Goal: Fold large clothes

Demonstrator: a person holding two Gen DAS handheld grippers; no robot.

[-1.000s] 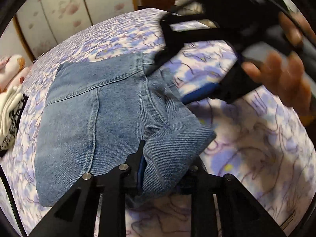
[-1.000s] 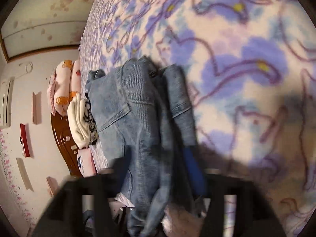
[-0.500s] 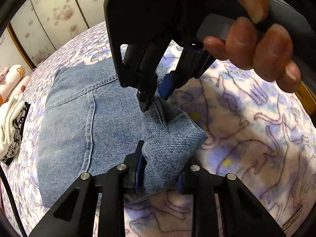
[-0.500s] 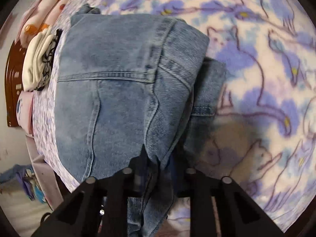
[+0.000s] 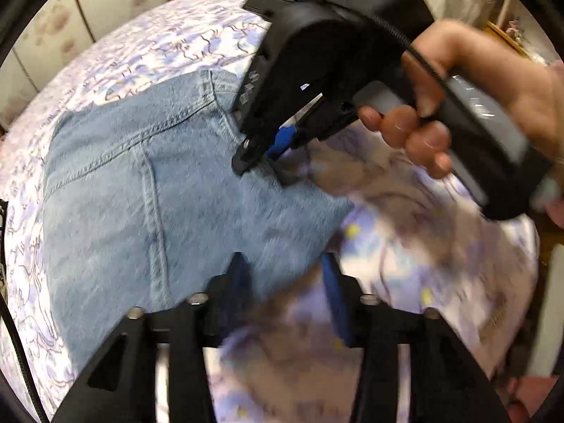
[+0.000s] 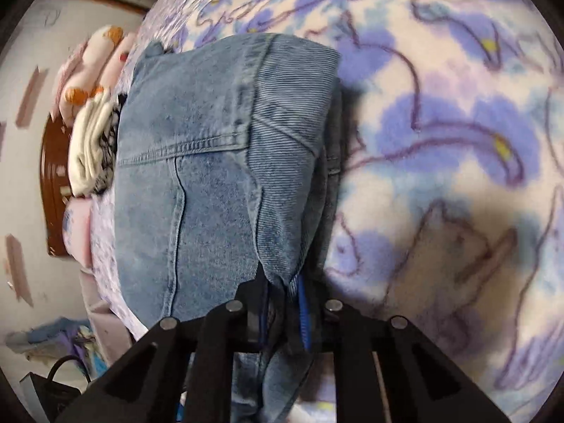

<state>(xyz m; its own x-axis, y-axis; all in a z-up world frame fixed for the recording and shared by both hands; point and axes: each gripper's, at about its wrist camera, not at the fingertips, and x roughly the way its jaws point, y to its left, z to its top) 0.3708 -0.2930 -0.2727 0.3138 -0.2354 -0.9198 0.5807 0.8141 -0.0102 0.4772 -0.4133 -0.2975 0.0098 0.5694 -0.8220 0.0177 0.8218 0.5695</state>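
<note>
Folded light-blue jeans [image 5: 148, 190] lie on a bed with a purple flower-print cover [image 5: 423, 264]. In the left wrist view my left gripper [image 5: 287, 282] stands open just off the near corner of the jeans, with nothing between its fingers. My right gripper [image 5: 262, 165], held by a hand, presses down on the jeans' right edge. In the right wrist view my right gripper [image 6: 282, 303] is shut on the folded edge of the jeans [image 6: 218, 176].
A stack of folded cream and pink clothes [image 6: 91, 134] lies beyond the jeans by a brown wooden headboard [image 6: 53, 190]. Wall panels [image 5: 70, 17] stand behind the bed. A black cable [image 5: 17, 345] runs along the left edge.
My left gripper has let go of the jeans' corner, opened and drawn back. The corner now lies flat. My right gripper keeps its hold on the edge.
</note>
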